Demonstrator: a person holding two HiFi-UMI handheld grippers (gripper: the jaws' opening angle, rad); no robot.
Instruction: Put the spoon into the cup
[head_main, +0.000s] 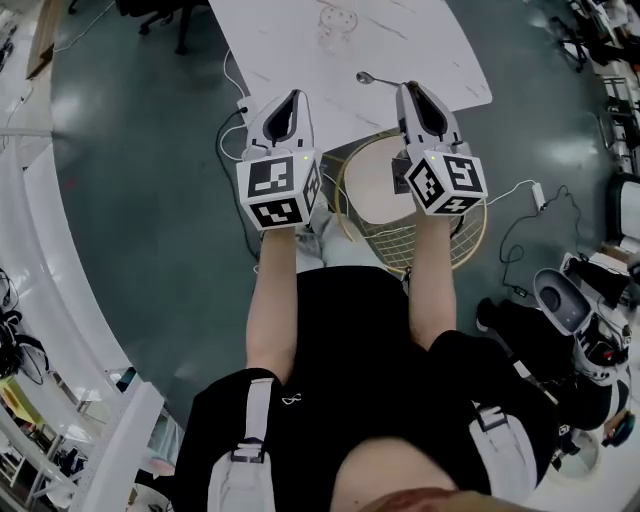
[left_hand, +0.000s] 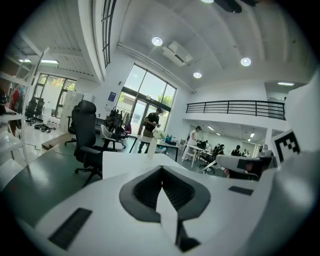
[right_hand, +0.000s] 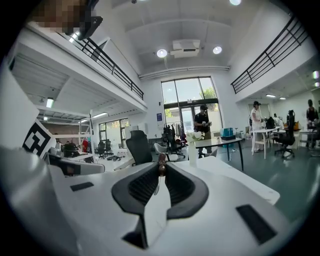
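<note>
A metal spoon sticks out over the near part of the white table, its bowl to the left. My right gripper is shut on its handle; in the right gripper view the spoon shows end-on at the tips of the closed jaws. A clear glass cup stands farther back on the table, ahead of the spoon, and also appears as the cup beyond the right jaws. My left gripper hovers at the table's near edge, shut, with nothing in it; its jaws meet at the tips.
A round wire-frame stool stands below my right gripper, beside the table's near corner. Cables and a white power block lie on the green floor to the left. An office chair stands left of the table.
</note>
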